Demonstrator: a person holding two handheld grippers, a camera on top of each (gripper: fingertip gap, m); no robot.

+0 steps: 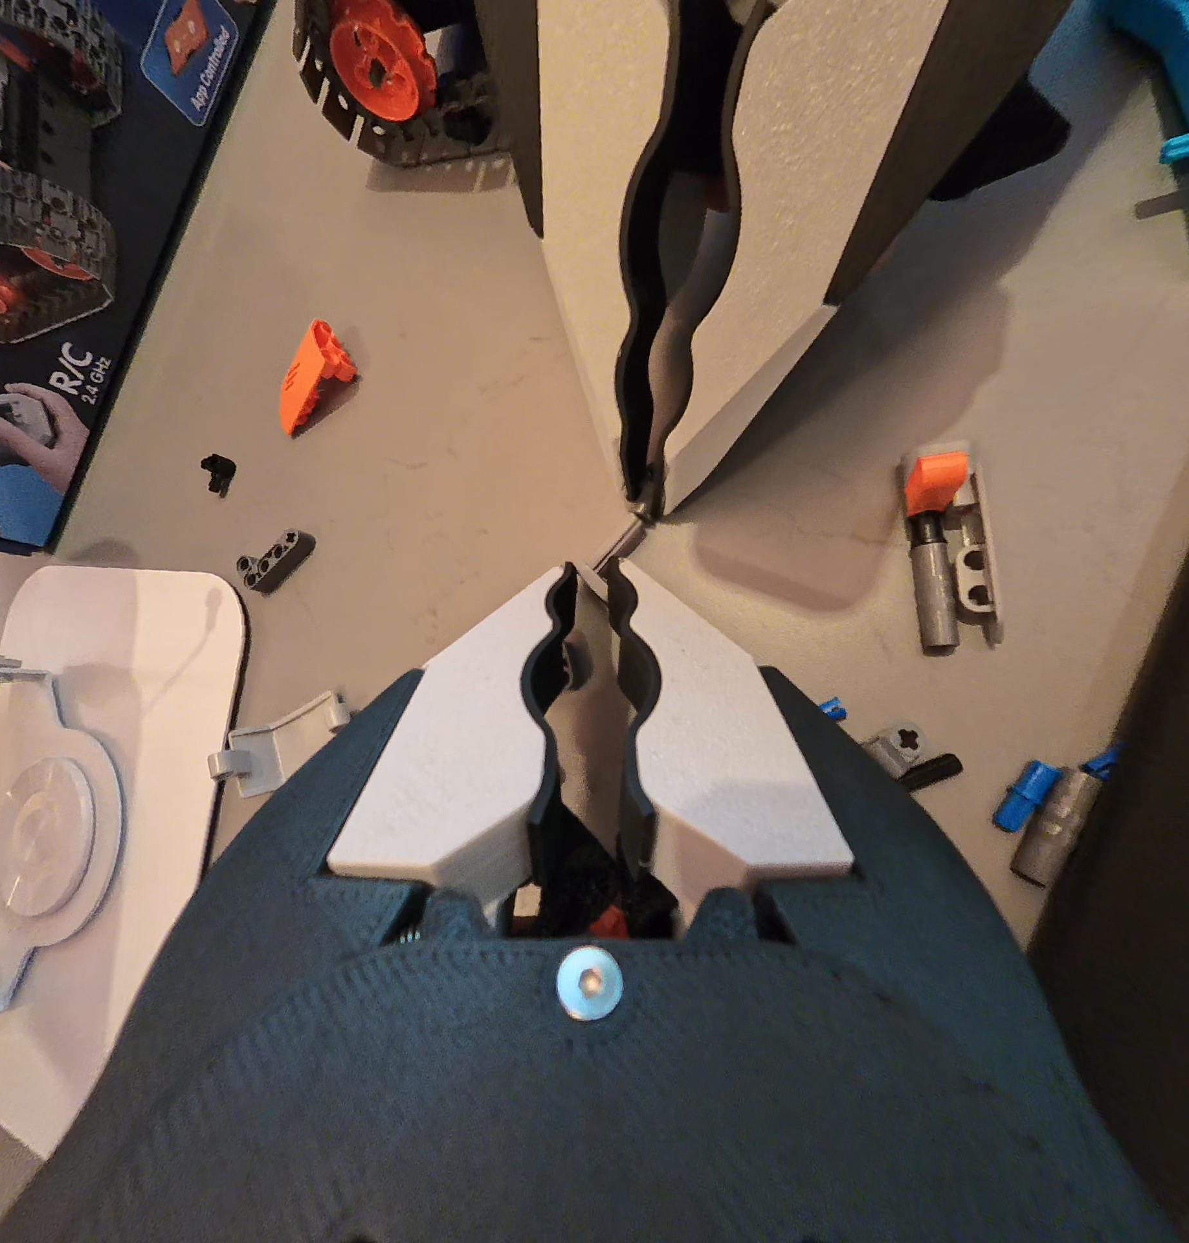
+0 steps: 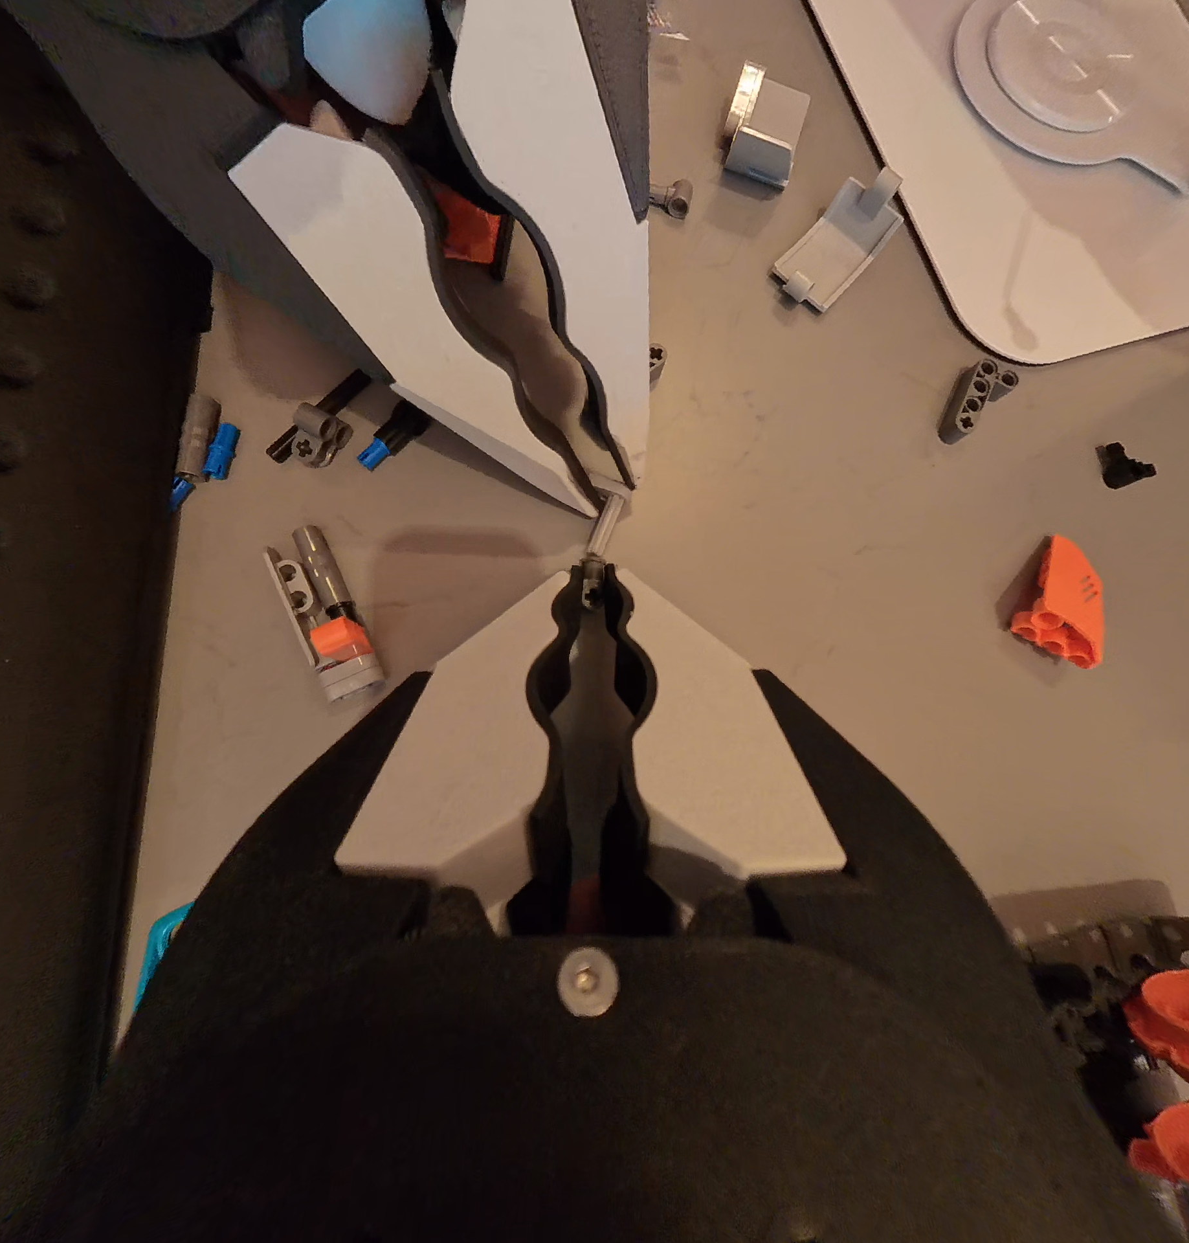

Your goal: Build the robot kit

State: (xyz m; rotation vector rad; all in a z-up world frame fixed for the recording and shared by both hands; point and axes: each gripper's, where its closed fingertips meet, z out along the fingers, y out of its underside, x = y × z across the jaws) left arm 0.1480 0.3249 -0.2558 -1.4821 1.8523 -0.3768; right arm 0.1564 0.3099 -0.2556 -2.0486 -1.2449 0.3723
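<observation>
My left gripper [image 1: 591, 572] and right gripper [image 2: 591, 575] meet tip to tip just above the beige table [image 1: 443, 471]. A thin grey axle [image 1: 620, 538] spans the short gap between them. The left gripper is shut on one end of the axle; in the right wrist view it [image 2: 611, 487] comes in from the upper left. The right gripper is shut on a small grey connector [image 2: 591, 586] on the axle's other end [image 2: 606, 526]. In the left wrist view the right gripper [image 1: 642, 494] comes down from the top.
Loose parts lie around: an orange wedge [image 1: 316, 377], a dark grey bent beam [image 1: 275, 551], a small black piece [image 1: 218, 471], a grey-and-orange assembly [image 1: 948, 545], a grey panel [image 1: 282, 740], blue pins [image 1: 1025, 794]. There is a white board [image 1: 141, 672] at left, a toy box [image 1: 40, 235] and a tracked orange wheel [image 1: 383, 67] at the back. The grippers are tip to tip, or close to it.
</observation>
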